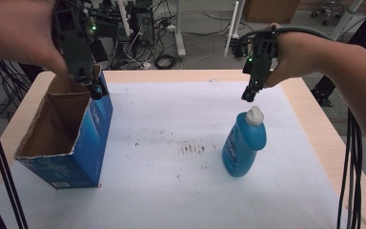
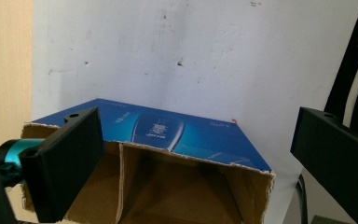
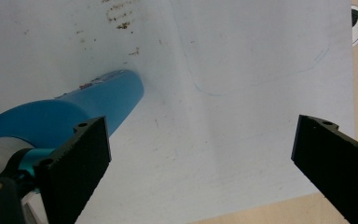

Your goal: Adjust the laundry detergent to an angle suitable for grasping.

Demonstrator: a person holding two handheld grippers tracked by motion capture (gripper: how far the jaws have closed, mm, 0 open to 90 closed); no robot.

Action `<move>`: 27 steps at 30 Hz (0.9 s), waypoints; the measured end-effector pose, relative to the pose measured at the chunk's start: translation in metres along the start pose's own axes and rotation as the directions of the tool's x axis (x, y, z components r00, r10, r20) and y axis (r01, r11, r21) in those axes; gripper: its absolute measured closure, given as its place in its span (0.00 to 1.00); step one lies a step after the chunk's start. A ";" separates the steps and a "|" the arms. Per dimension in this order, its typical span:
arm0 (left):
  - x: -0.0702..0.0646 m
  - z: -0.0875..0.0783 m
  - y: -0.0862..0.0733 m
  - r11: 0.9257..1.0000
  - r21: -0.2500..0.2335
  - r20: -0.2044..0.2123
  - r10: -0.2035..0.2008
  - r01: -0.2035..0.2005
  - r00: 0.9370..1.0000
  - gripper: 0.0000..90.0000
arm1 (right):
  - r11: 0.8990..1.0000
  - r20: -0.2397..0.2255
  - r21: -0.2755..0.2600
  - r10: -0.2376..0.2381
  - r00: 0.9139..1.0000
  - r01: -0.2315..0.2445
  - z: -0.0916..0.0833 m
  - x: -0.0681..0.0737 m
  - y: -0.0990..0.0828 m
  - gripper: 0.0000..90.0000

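Both of my tongs are hanging spread, left gripper (image 1: 94,89) over the box (image 1: 62,138), right gripper (image 1: 249,95) above the bottle (image 1: 243,143), whose tall body I'm risking toppling.

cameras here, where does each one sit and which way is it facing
High view: above the person's side, facing forward and down on the table; both hands, left gripper, right gripper.
Left gripper view: rides it, looking down into the open blue carton; own jaws apart.
Right gripper view: looking down past the blue bottle; own jaws apart.
Shared: white sheet.
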State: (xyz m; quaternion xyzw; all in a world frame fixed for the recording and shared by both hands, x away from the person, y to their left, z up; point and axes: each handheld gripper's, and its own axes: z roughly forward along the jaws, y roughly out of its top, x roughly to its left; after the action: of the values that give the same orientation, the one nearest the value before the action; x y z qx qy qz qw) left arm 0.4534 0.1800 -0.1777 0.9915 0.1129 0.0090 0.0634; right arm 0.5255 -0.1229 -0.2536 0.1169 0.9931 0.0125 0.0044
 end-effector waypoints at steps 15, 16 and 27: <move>0.000 0.003 0.000 1.000 0.003 0.001 0.000 0.000 1.000 0.03 | 1.000 -0.001 -0.005 0.005 1.000 -0.005 0.000 0.000 -0.001 0.04; -0.001 0.003 0.000 1.000 0.001 0.001 -0.003 0.003 1.000 0.03 | 1.000 -0.001 -0.006 0.007 1.000 -0.007 0.000 0.000 -0.001 0.04; -0.003 0.003 0.002 1.000 -0.001 0.001 -0.005 0.005 1.000 0.03 | 1.000 0.003 -0.013 0.010 1.000 -0.009 -0.001 0.001 -0.003 0.04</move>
State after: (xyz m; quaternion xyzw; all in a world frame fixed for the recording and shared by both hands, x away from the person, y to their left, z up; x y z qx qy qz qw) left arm 0.4514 0.1776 -0.1802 0.9912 0.1155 0.0084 0.0642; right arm 0.5239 -0.1260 -0.2529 0.1216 0.9924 0.0187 0.0066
